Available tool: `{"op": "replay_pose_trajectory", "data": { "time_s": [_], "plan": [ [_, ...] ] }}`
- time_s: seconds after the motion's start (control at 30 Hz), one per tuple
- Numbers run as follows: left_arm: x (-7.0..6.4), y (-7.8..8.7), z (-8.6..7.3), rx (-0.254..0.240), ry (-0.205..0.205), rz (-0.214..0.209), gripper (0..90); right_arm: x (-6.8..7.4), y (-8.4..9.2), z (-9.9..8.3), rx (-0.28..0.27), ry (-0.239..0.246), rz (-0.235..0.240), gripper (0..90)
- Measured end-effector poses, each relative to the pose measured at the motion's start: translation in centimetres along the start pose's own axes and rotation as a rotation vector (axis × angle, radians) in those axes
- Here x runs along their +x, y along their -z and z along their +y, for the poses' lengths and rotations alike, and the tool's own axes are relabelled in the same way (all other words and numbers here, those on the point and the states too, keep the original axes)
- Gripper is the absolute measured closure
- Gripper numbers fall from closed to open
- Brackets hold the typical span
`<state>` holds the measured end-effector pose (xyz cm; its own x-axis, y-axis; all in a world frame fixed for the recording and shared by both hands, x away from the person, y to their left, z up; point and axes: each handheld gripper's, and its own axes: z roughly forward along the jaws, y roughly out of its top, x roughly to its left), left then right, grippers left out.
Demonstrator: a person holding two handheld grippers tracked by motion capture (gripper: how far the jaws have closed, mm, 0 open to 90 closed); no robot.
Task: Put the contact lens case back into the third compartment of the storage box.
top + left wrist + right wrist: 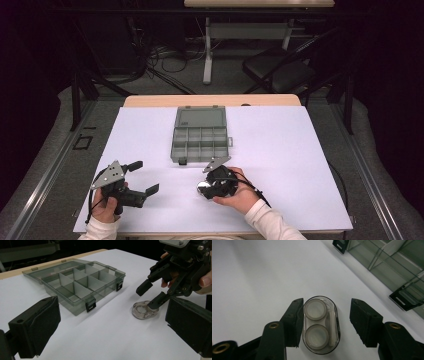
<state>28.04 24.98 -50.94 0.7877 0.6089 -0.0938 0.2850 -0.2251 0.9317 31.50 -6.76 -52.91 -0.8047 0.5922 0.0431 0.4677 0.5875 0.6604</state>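
A white sheet (280, 165) is spread over most of a wooden table (150, 101), whose bare edge is seen along the far side. On the sheet, near the middle and toward the far side, a smoky grey divided organiser box (201, 141) is laid open, its lid (201, 117) folded back flat away from the person and its compartments, two black latches on the near wall, seen empty in the left gripper view (82, 282). Nearer the person, at the left of the high view, the left gripper (145, 176) is held just above the sheet in the left hand (106, 206), its jaws spread wide with nothing between them. To the right of it, just in front of the box's near edge, the right gripper (205, 189) is held in the right hand (239, 195) and tipped down toward the sheet. Its jaws are released and are set on either side of a small clear oval contact lens case (321, 324), which is lying flat on the sheet; one jaw is at the case's edge, the other is apart from it. Two round wells and a slim white piece beside them are seen inside the case
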Motion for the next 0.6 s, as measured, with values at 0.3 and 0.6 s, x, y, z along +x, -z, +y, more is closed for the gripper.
{"op": "replay_pose_trajectory", "data": {
  "time_s": [0.3,0.6],
  "plan": [
    [-0.01,-0.01,0.01,0.000,0.000,0.000,0.2,0.10,-0.39,-0.02,0.026,0.011,0.029,41.9],
    [0.00,-0.03,0.00,0.000,0.000,-0.001,0.3,-0.27,-0.94,-0.04,0.062,0.022,0.056,42.1]
  ]
}}
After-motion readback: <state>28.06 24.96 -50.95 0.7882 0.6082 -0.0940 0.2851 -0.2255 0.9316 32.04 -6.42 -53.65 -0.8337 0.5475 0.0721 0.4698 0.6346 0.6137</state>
